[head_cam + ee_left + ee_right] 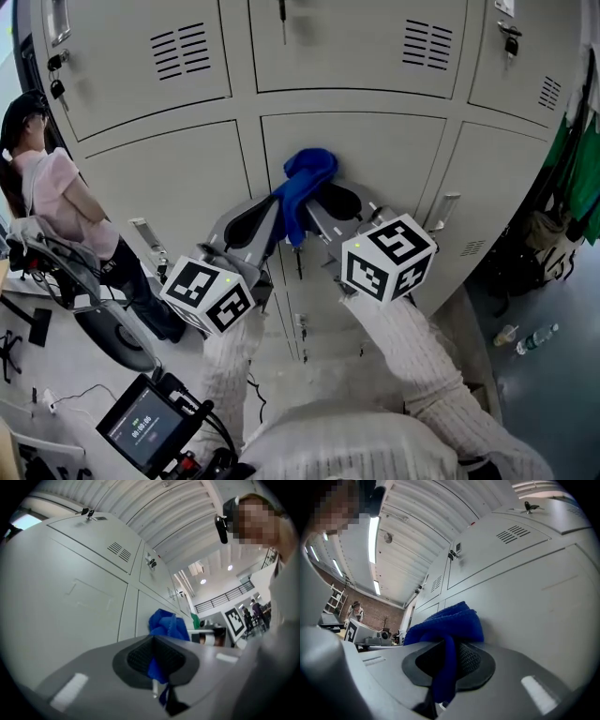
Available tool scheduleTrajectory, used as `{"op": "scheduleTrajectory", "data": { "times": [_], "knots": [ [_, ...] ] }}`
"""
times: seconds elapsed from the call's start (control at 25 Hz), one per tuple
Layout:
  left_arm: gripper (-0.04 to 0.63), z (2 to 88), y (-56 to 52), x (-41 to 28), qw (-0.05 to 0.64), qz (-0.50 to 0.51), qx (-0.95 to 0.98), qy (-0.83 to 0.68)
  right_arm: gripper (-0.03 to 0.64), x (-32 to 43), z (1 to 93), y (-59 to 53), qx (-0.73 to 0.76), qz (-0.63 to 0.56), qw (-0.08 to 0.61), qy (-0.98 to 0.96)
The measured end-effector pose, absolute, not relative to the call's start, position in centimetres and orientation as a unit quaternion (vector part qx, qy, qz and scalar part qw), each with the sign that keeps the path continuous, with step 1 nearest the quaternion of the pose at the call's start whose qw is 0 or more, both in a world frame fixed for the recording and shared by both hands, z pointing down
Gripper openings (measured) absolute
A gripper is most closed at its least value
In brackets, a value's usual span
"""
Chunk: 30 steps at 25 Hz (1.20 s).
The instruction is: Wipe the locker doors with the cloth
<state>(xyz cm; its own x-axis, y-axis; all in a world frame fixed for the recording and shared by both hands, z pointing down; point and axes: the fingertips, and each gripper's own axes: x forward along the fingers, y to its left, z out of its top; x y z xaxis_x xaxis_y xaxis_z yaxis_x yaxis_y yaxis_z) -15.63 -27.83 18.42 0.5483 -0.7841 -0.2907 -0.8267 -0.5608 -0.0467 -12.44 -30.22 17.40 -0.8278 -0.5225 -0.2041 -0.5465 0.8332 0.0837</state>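
Blue cloth (302,183) bunched against a grey locker door (384,155) (middle of the lower row), clamped at one side by the left claw (156,663), at the other by the right claw (446,663), both clenched on it.

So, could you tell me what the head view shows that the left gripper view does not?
Only the head view shows the holder's white sleeves, another person at the left, a small screen and a bottle on the floor. Only the left gripper view shows the ribbed ceiling and a distant railing. Both show the blue cloth clamped in the left gripper, in front of the grey locker doors.
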Motion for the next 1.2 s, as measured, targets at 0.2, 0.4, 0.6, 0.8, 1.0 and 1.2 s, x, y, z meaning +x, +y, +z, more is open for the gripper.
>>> {"op": "scheduleTrajectory", "data": {
  "times": [0.2,0.4,0.6,0.8,1.0,1.2],
  "knots": [
    [0.006,20.7,-27.8,-14.9,0.071,0.107,-0.882,0.454,0.046,-12.2,20.0,-30.4,-0.288,0.044,0.081,0.953],
    [0.006,24.2,-27.1,-14.2,0.044,0.102,-0.887,0.448,0.046,-11.3,23.2,-30.6,-0.300,0.011,0.080,0.951],
    [0.006,27.4,-27.3,-14.1,0.012,0.083,-0.885,0.457,0.046,-11.0,27.1,-31.2,-0.311,-0.023,0.056,0.949],
    [0.007,31.3,-27.0,-14.3,-0.030,0.070,-0.878,0.473,0.046,-10.3,31.1,-31.4,-0.324,-0.059,0.033,0.944],
    [0.007,36.4,-26.9,-14.5,-0.092,0.059,-0.875,0.472,0.046,-10.1,34.4,-31.5,-0.334,-0.090,0.017,0.938],
    [0.006,40.5,-26.8,-13.5,-0.131,0.037,-0.876,0.462,0.046,-9.9,37.7,-31.6,-0.342,-0.115,0.000,0.933]
  ]
}}
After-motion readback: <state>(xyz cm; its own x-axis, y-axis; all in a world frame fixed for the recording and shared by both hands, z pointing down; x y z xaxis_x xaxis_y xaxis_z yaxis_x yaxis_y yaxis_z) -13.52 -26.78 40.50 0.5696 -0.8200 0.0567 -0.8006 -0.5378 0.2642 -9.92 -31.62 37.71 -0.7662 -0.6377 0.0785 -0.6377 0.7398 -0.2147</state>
